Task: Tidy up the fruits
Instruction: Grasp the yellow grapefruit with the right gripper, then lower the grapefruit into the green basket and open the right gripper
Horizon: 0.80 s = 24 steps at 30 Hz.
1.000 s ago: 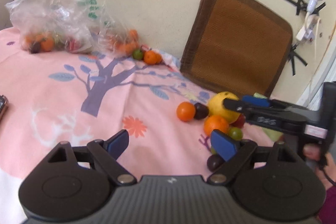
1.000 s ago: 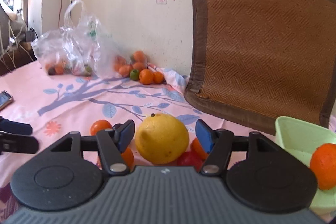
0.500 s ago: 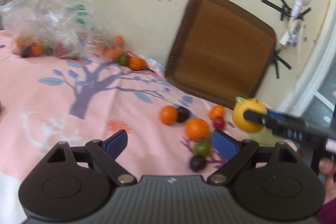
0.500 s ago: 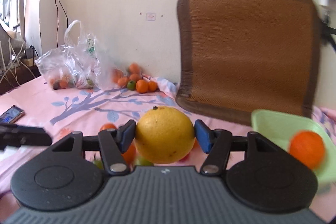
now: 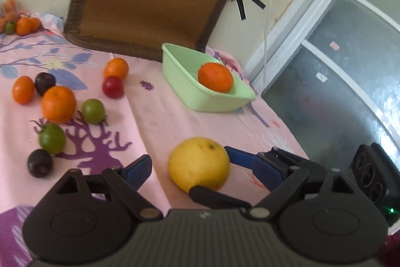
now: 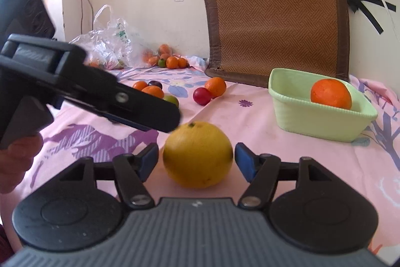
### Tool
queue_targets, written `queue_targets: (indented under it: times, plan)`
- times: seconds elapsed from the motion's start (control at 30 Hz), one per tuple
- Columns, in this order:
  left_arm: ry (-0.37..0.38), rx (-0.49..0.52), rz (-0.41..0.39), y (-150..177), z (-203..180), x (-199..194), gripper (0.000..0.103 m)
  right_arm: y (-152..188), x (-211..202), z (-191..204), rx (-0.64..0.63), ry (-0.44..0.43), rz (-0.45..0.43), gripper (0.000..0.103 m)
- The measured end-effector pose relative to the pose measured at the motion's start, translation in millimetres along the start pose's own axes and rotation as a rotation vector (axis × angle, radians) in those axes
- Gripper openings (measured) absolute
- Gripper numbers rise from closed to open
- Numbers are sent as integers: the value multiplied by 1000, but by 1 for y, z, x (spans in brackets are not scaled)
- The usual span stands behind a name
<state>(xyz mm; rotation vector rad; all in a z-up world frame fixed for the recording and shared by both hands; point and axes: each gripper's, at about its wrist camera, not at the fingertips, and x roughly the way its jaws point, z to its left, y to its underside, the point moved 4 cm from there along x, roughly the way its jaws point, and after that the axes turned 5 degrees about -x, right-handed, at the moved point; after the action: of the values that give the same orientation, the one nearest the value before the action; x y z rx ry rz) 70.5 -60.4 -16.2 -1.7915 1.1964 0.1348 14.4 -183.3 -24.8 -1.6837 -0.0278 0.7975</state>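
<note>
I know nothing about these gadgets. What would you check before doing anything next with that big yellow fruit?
1. Right tongs gripping the yellow fruit: not ok; the right wrist view shows a gap at each pad.
2. Fruit settled on the pink cloth: cannot tell for sure, though it looks so.
3. Left tongs open and empty: ok.
4. Left tongs out of the way: not ok, they hang just above the fruit.
5. Room in the green tub: ok, only one orange inside.
6. Cloth between fruit and tub bare: ok.
</note>
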Motion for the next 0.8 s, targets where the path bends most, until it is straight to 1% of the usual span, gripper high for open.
queue_targets:
  times: [0.07, 0.13, 0.2, 0.23, 0.27, 0.3, 0.33, 0.4, 0.47, 0.57, 0.67, 0.73, 0.8]
  plan:
    - [-10, 13, 21, 2, -3, 7, 91, 4, -3, 0, -22, 1, -2, 73]
    - [-27, 21, 47, 5, -6, 16, 85, 7, -3, -2, -26, 4, 2, 73]
    - [-43, 17, 70, 4, -6, 24, 82, 7, 0, -4, -30, 6, 3, 74]
    - [-44, 12, 78, 3, -5, 27, 75, 8, 1, -5, -30, 6, 1, 74]
    - [-51, 10, 83, 2, -4, 28, 73, 7, 2, -6, -32, 5, -2, 73]
    - [-64, 13, 82, 1, -4, 29, 66, 7, 3, -5, -37, -3, -1, 71]
    - [-76, 13, 85, -1, -4, 30, 66, 7, 4, -4, -45, -13, 2, 66]
    - [-86, 2, 87, -7, -5, 32, 66, 5, 5, -3, -55, -1, -3, 65]
    - [-87, 22, 69, -21, -13, 32, 66, 1, 4, -7, -51, 21, -30, 64]
    - [-84, 93, 8, -55, -37, 36, 66, -17, -1, -22, -38, 88, -121, 64]
    - [-89, 173, -47, -85, -56, 50, 67, -37, -1, -43, -29, 175, -203, 64]
    - [-98, 198, -61, -101, -59, 68, 67, -45, 8, -57, -35, 232, -231, 64]
    - [-113, 192, -50, -112, -55, 88, 67, -47, 20, -73, -15, 255, -224, 64]
